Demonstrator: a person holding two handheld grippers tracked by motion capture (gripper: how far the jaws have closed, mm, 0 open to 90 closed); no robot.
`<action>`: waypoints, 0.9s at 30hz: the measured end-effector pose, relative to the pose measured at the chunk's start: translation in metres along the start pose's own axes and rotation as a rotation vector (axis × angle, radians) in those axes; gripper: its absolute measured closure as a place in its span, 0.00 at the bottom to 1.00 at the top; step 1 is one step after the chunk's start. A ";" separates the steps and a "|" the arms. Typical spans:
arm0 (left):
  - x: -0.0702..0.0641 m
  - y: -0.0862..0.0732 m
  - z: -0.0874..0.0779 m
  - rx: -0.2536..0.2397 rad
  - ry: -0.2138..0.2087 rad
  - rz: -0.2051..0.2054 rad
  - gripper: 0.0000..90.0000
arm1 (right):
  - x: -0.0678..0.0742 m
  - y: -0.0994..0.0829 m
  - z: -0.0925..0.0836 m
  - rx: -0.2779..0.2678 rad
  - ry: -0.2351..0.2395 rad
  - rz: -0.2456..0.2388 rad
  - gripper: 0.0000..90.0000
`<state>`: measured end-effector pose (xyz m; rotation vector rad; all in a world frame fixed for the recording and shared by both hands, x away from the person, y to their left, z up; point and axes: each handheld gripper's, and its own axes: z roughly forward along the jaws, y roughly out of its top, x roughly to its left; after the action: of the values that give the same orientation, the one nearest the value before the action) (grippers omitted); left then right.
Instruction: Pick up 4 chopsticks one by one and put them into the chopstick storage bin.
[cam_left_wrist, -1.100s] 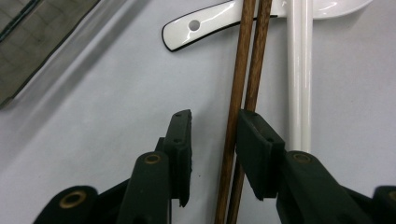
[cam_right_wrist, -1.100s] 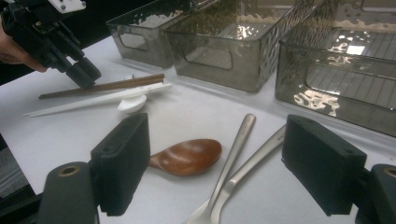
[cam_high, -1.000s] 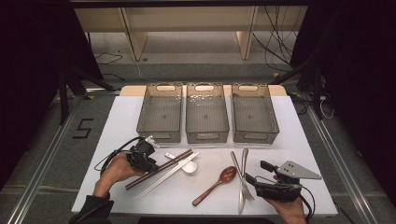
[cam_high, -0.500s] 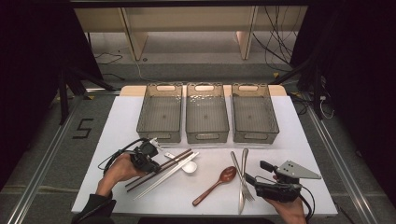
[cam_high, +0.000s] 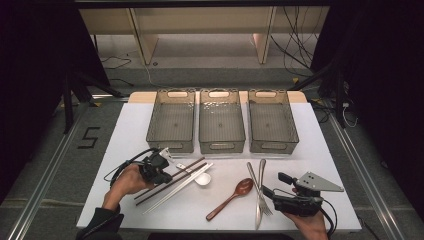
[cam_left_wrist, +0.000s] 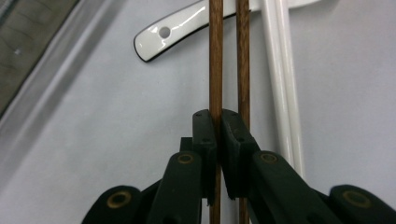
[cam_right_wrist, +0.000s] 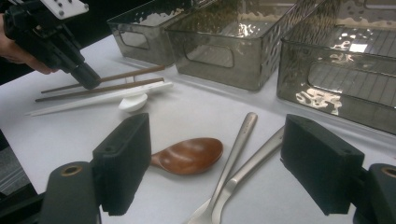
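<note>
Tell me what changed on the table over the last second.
The left gripper has just been closing its jaws and is now shut on one brown chopstick; the second brown chopstick lies just outside the jaws. Neither hand visibly shifted. The right gripper stayed open over the wooden spoon, and the cutlery and three bins kept their places.

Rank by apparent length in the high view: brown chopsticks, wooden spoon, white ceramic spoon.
1. brown chopsticks, longest, with the left gripper shut on one of them.
2. wooden spoon, clearly shorter.
3. white ceramic spoon, smallest, though the chopsticks partly cover its handle.
</note>
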<state>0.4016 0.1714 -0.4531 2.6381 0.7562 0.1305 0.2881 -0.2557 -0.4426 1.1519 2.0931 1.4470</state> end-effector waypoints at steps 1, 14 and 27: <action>0.000 0.000 -0.003 -0.004 0.002 0.004 0.94 | 0.000 0.000 0.000 0.001 0.000 -0.001 0.28; -0.002 0.010 -0.039 -0.168 0.044 -0.075 0.94 | 0.000 0.000 -0.001 -0.006 0.001 0.000 0.28; 0.028 0.030 -0.065 -0.292 0.101 -0.217 0.94 | 0.000 0.000 -0.001 -0.005 0.001 0.008 0.28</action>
<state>0.4279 0.1853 -0.3821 2.2734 0.9713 0.2920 0.2874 -0.2566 -0.4424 1.1590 2.0869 1.4563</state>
